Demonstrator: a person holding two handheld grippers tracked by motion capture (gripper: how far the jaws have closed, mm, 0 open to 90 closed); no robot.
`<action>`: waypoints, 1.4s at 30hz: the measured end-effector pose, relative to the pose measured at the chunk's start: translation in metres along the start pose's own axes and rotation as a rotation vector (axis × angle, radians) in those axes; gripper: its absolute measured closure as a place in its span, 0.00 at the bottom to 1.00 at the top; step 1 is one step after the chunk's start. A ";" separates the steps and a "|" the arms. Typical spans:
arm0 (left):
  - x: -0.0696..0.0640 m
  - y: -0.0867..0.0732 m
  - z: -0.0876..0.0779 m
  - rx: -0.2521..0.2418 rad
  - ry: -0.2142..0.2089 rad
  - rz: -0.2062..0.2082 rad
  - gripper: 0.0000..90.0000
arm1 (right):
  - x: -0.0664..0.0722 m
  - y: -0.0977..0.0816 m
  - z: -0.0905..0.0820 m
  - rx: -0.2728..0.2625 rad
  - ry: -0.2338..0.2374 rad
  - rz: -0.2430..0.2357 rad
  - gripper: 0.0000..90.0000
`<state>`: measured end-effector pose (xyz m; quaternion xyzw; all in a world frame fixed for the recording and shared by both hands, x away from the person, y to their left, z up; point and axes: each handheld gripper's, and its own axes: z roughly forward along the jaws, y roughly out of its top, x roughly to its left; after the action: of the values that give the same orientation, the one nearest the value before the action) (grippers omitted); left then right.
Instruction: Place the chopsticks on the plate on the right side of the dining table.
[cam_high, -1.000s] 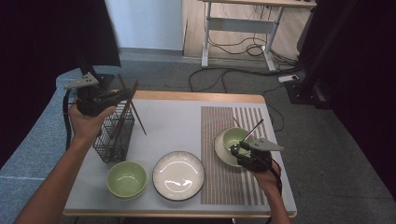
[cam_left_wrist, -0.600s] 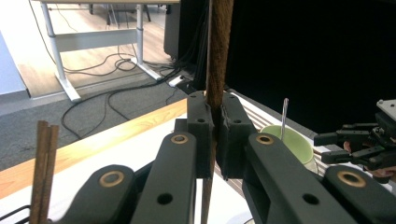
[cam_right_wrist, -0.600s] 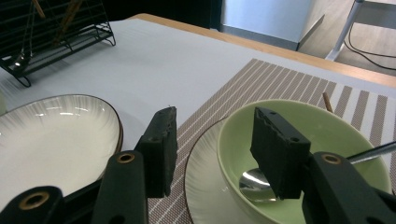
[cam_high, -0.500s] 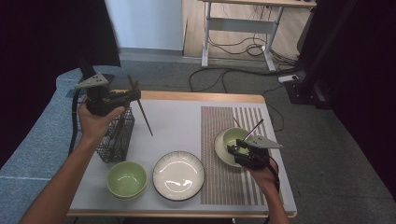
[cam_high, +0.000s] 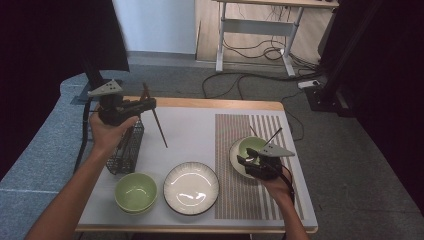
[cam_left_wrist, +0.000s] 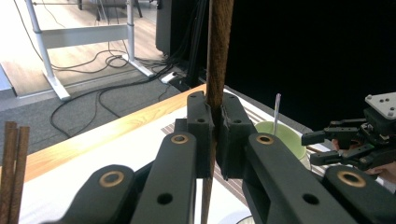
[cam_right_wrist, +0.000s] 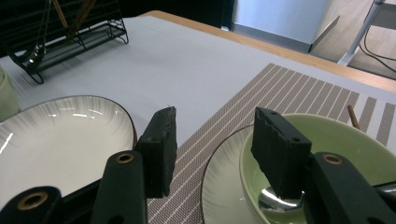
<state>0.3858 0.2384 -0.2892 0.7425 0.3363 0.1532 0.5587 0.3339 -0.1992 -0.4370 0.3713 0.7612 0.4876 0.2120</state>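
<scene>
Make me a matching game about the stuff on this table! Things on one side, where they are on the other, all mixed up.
Things:
1. chopstick
2. white plate
3. black wire basket
4. green bowl with a spoon in it

Places:
A. on the striped mat, just ahead of the right gripper
B. at the left side of the table, beside the left hand
C. pinched in the left gripper, lifted off the table
D. at the front middle of the table

Pairs: 1-C, 2-D, 3-B, 4-A

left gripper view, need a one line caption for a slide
Left gripper shut on a brown chopstick held upright above the table, green bowl beyond.
</scene>
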 end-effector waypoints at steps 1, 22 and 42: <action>-0.001 0.000 0.001 0.000 -0.002 0.000 0.94 | 0.000 0.000 0.000 -0.005 0.000 0.003 0.56; -0.014 -0.004 0.013 0.010 -0.047 0.010 0.94 | 0.008 0.003 0.004 -0.007 0.018 -0.015 0.56; -0.030 0.001 0.025 0.007 -0.080 0.033 0.94 | 0.013 0.015 0.004 -0.035 0.040 -0.029 0.56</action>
<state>0.3795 0.2000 -0.2922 0.7554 0.3017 0.1316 0.5667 0.3336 -0.1832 -0.4248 0.3468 0.7620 0.5048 0.2103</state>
